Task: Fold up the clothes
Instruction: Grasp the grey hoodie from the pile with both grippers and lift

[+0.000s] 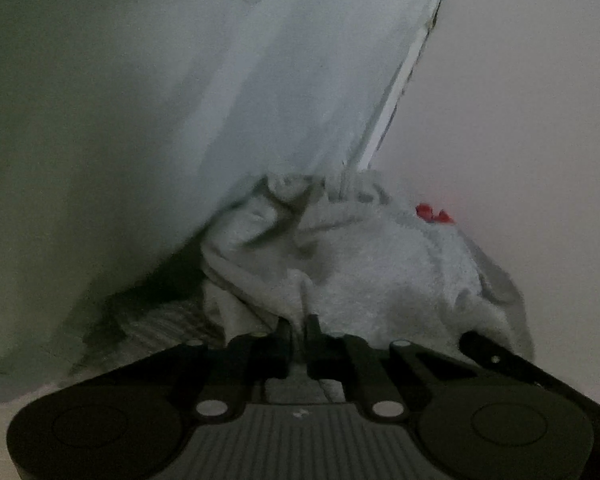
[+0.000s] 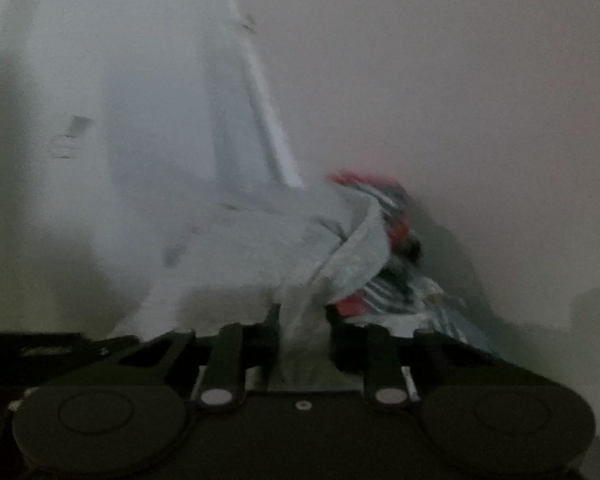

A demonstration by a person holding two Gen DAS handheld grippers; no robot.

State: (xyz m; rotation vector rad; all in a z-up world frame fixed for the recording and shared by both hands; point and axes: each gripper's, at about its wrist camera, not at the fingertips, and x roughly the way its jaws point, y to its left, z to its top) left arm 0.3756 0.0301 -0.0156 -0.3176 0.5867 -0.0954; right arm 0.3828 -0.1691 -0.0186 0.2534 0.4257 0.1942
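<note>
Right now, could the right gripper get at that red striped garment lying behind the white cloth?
Probably not yet. The right gripper looks shut on the white cloth, which drapes partly across the red striped garment behind it. It would likely have to let go first.

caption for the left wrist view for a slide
Left gripper pinching a pale grey garment bunched near a white wall.

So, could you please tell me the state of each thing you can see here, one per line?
Left tongs: shut on the white towel.
Right tongs: shut on the white towel.
White towel: crumpled, pinched by both tongs.
Striped red garment: bunched up behind the towel, not gripped.
Door: blurred; open or closed, cannot tell.
</note>
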